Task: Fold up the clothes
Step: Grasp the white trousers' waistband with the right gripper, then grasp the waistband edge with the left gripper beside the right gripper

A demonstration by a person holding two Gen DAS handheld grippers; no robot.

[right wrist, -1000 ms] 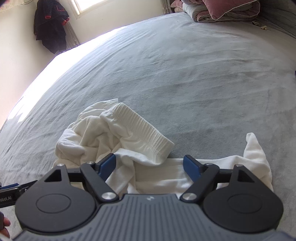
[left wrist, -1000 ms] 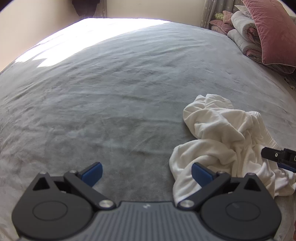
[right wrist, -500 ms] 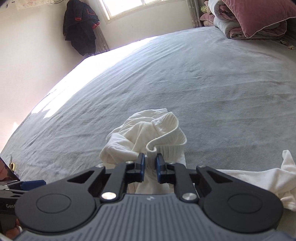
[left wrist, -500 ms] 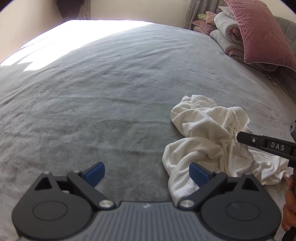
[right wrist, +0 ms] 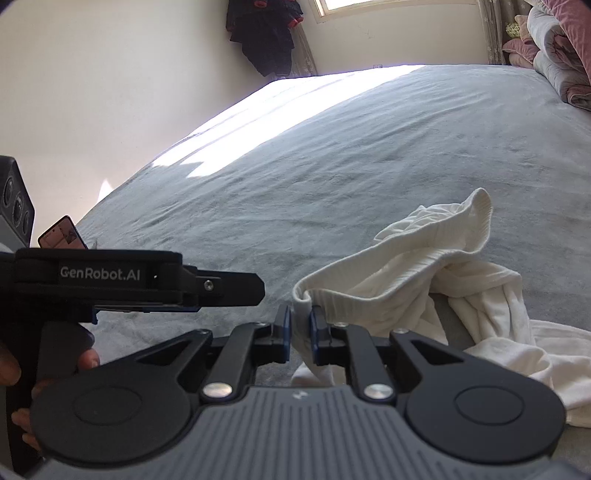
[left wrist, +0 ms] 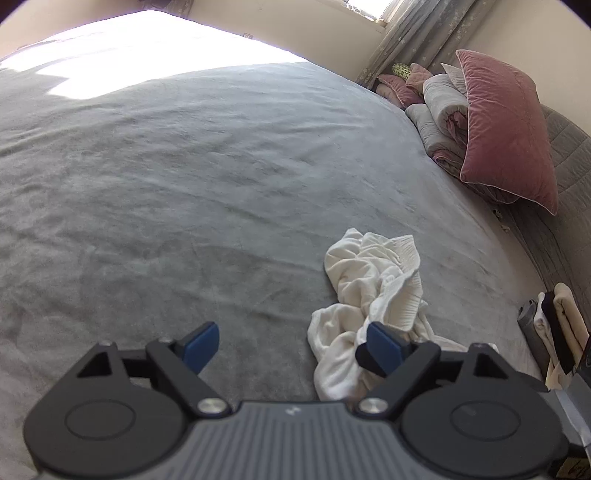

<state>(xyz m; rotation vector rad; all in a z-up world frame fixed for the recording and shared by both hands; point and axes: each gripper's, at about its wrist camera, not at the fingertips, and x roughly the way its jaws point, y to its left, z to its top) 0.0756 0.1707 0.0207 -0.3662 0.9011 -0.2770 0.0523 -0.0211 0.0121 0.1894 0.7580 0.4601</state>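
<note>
Right claw [right wrist: 300, 325], which stood wide apart a second ago, is now clamped on the ribbed hem of the crumpled white knit garment [right wrist: 424, 258], lifting that edge off the grey bed [right wrist: 332, 166]. Left claw [left wrist: 291, 343], empty beside the garment, is closing from full spread. Judgement: spreading flat comes next.

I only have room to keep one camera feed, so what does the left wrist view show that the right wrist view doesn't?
Only the left wrist view shows the folded clothes stack at the bed's edge, and the left tool, closing on nothing. Only the right wrist view shows the right tool pinching the ribbed hem, a dark garment hanging on the wall, and a hand. Both show the white garment, grey bed and pink pillows.
</note>
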